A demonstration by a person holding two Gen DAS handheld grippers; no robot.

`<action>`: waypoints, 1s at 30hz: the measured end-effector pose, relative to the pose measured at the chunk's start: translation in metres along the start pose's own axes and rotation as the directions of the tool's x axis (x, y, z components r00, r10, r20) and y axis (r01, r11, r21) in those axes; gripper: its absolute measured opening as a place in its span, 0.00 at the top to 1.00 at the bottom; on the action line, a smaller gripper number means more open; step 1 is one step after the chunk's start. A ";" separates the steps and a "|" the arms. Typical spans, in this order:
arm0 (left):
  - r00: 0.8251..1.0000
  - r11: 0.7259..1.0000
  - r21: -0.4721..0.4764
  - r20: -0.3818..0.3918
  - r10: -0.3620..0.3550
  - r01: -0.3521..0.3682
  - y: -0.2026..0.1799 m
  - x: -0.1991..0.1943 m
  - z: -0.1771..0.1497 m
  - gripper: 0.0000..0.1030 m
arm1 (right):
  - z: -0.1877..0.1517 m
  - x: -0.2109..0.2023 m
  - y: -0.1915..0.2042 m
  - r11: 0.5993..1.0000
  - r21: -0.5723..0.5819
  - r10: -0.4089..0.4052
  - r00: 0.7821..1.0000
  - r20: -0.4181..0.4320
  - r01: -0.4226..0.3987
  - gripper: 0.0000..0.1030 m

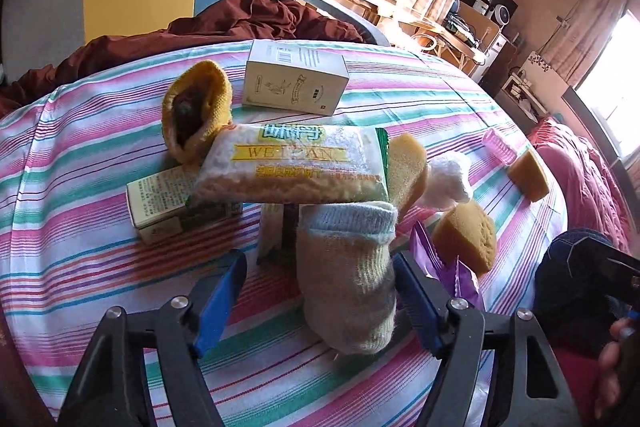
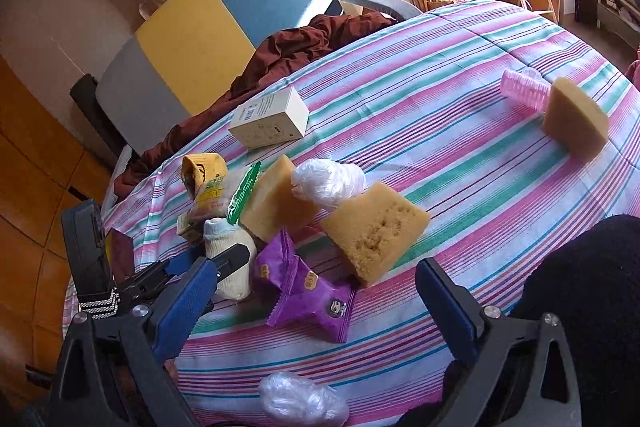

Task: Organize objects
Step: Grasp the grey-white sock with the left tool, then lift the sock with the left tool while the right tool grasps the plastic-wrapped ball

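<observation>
A cream sock with a pale blue cuff [image 1: 348,275] lies between the fingers of my open left gripper [image 1: 320,299]; the right pad touches it, the left pad stands apart. It also shows in the right wrist view [image 2: 232,259]. Behind it lie a biscuit packet [image 1: 292,163], a yellow sock [image 1: 196,111], a small green box [image 1: 168,203], a white box [image 1: 296,77], sponges [image 1: 466,235] and purple snack packets [image 2: 308,291]. My right gripper [image 2: 316,311] is open and empty above the purple packets.
Everything lies on a striped cloth [image 2: 440,99]. A pink hair roller [image 2: 524,87] and a sponge [image 2: 576,119] lie far right. Crumpled plastic wads [image 2: 328,183] [image 2: 300,403] lie mid-table and near the front edge. A chair [image 2: 224,11] with brown cloth [image 2: 288,55] stands behind.
</observation>
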State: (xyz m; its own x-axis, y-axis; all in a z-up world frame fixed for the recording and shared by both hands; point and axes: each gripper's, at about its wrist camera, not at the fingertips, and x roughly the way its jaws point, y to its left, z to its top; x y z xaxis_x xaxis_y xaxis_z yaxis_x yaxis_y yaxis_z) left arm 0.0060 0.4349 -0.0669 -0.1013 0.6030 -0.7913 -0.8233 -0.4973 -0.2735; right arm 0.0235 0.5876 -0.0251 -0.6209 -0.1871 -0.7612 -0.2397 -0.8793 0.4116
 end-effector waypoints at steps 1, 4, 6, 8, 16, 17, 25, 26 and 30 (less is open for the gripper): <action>1.000 1.000 -0.002 -0.009 -0.020 0.020 -0.001 0.003 0.000 0.38 | 0.000 0.000 0.000 1.000 0.000 -0.001 1.000 -0.001 0.001 0.01; 0.998 0.998 -0.003 -0.018 -0.057 0.057 -0.004 0.006 -0.002 0.51 | 0.000 0.001 0.000 1.000 -0.002 -0.005 1.000 -0.006 0.005 0.01; 0.999 0.999 0.010 -0.007 -0.051 0.052 -0.007 0.004 -0.003 0.52 | 0.000 0.002 0.000 1.000 -0.006 -0.006 1.000 -0.011 0.006 0.02; 0.999 0.999 0.020 0.002 -0.049 0.049 -0.008 -0.001 -0.006 0.53 | 0.000 0.004 0.001 1.000 -0.011 -0.010 1.000 -0.021 0.010 0.03; 1.000 1.000 0.012 0.020 -0.012 0.011 0.007 -0.028 -0.032 0.53 | 0.000 0.008 0.005 0.999 -0.041 -0.034 0.998 -0.047 0.032 0.04; 1.000 1.000 0.014 0.022 -0.003 0.003 0.009 -0.032 -0.036 0.53 | -0.001 0.009 0.005 0.998 -0.045 -0.037 0.998 -0.048 0.035 0.04; 0.998 0.998 0.028 0.036 0.050 -0.051 0.024 -0.066 -0.075 0.53 | -0.003 0.013 0.013 0.993 -0.103 -0.061 0.995 -0.079 0.053 0.05; 0.998 0.998 0.025 0.039 0.054 -0.055 0.025 -0.069 -0.079 0.53 | -0.004 0.015 0.015 0.992 -0.115 -0.064 0.994 -0.087 0.054 0.05; 0.996 0.997 0.014 0.054 0.069 -0.070 0.030 -0.079 -0.094 0.53 | -0.014 0.027 0.033 0.967 -0.245 -0.113 0.976 -0.184 0.066 0.09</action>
State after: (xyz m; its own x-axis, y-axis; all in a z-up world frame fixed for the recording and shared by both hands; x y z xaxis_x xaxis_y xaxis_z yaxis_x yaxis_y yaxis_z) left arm 0.0418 0.3138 -0.0637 -0.1883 0.6001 -0.7775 -0.8218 -0.5297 -0.2098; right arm 0.0092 0.5472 -0.0387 -0.4420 -0.1638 -0.8819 -0.0902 -0.9701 0.2254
